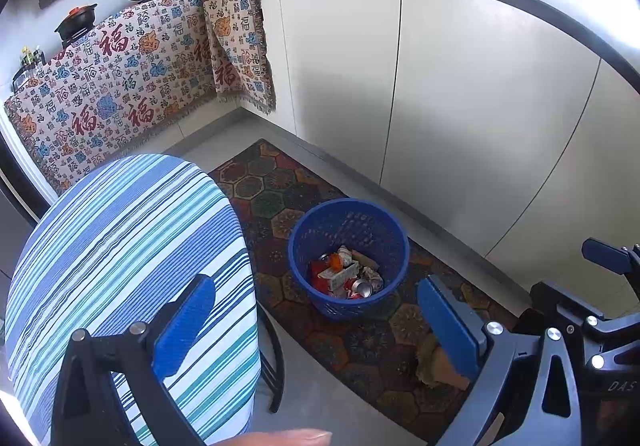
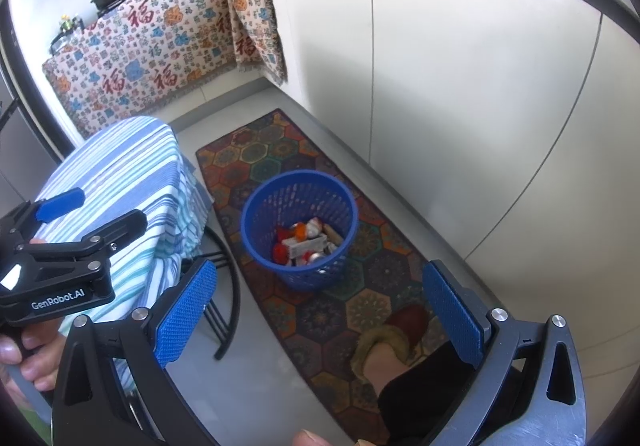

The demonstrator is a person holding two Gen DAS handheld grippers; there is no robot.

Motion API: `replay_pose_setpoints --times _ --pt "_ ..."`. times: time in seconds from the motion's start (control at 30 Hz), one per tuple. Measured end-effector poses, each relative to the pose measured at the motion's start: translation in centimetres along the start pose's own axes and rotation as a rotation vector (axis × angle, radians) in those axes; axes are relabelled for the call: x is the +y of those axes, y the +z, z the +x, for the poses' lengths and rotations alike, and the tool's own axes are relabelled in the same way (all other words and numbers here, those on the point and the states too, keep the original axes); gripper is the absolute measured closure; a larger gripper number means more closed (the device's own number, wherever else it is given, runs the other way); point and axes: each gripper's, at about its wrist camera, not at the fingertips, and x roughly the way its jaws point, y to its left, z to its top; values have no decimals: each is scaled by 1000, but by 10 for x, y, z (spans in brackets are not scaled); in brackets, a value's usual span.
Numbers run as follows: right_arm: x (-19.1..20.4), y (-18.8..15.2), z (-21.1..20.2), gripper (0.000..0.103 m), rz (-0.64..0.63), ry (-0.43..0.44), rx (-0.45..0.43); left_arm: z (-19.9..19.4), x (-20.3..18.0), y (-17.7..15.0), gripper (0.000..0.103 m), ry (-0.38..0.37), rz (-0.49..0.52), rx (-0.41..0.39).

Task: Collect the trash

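Both my tongs, left gripper and right gripper, gape wide and empty. At twelve o'clock on the patterned rug, the blue perforated plastic basket already holds cans and cartons. I see no loose trash left, so collecting looks nearly done.

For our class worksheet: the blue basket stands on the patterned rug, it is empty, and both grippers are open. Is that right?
Not quite. The basket is not empty: cans and cartons lie in its bottom, as the left wrist view shows. It does stand on the rug, and the left gripper and the right gripper are both open.
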Motion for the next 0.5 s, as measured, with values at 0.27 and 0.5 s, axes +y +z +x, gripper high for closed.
replay_pose_setpoints --times 0.27,0.5 --pt "0 0 0 0 1 1 -1 1 -1 0 0 1 1 -1" --pt "-1 0 0 0 4 1 0 -1 -1 -2 0 -4 7 0"
